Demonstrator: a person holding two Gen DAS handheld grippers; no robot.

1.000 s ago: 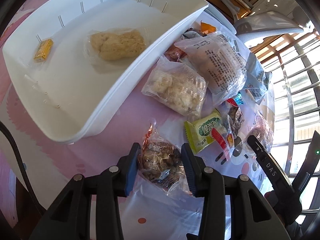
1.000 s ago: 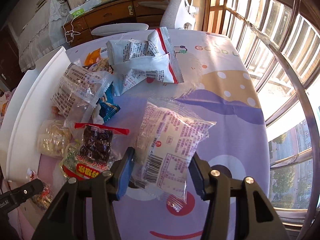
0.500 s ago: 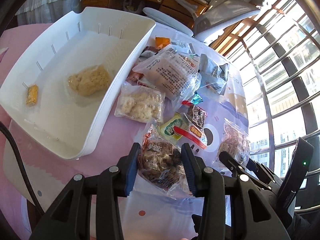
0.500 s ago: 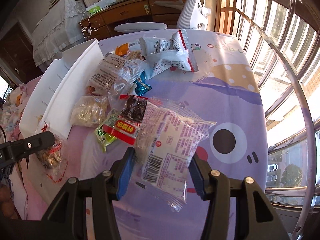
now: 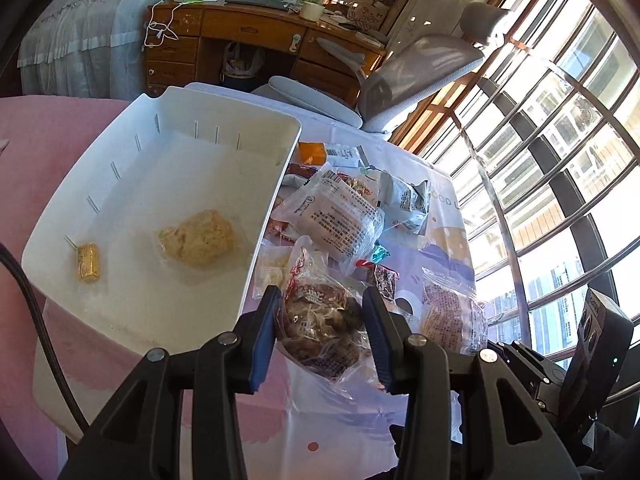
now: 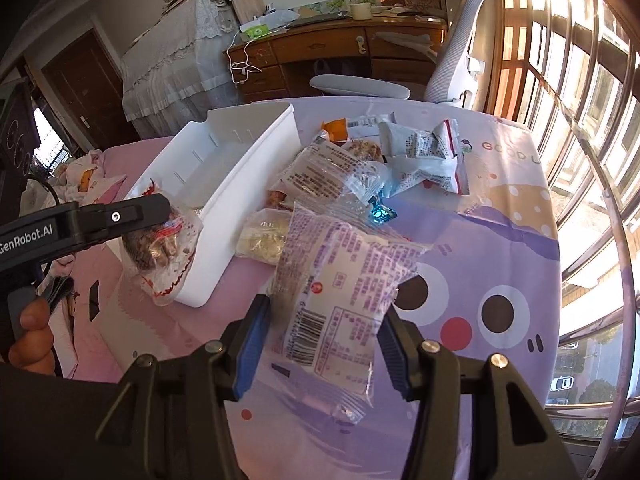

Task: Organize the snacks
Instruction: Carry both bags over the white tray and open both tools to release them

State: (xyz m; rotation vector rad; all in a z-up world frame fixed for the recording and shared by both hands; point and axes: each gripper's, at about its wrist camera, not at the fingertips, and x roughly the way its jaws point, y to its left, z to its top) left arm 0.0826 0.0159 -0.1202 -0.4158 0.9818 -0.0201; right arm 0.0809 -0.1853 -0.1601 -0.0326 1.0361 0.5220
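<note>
My left gripper [image 5: 322,320] is shut on a clear bag of brown snacks [image 5: 324,328], held in the air beside the near right corner of the white bin [image 5: 264,236]. The bin holds a beige cake packet [image 5: 198,238] and a small gold bar [image 5: 88,262]. My right gripper [image 6: 324,328] is shut on a white packet with purple print [image 6: 344,284], lifted above the table. The left gripper [image 6: 120,216] with its bag [image 6: 160,248] shows at the left of the right wrist view, by the bin [image 6: 224,216].
Several snack packets lie in a pile [image 6: 360,168] on the purple cartoon tablecloth [image 6: 500,240] right of the bin. A grey office chair [image 5: 420,72] and a wooden desk [image 5: 248,44] stand behind the table. Windows run along the right.
Both grippers have lifted their packets higher off the table. The left gripper with the brown snack bag has come nearer the bin's corner.
</note>
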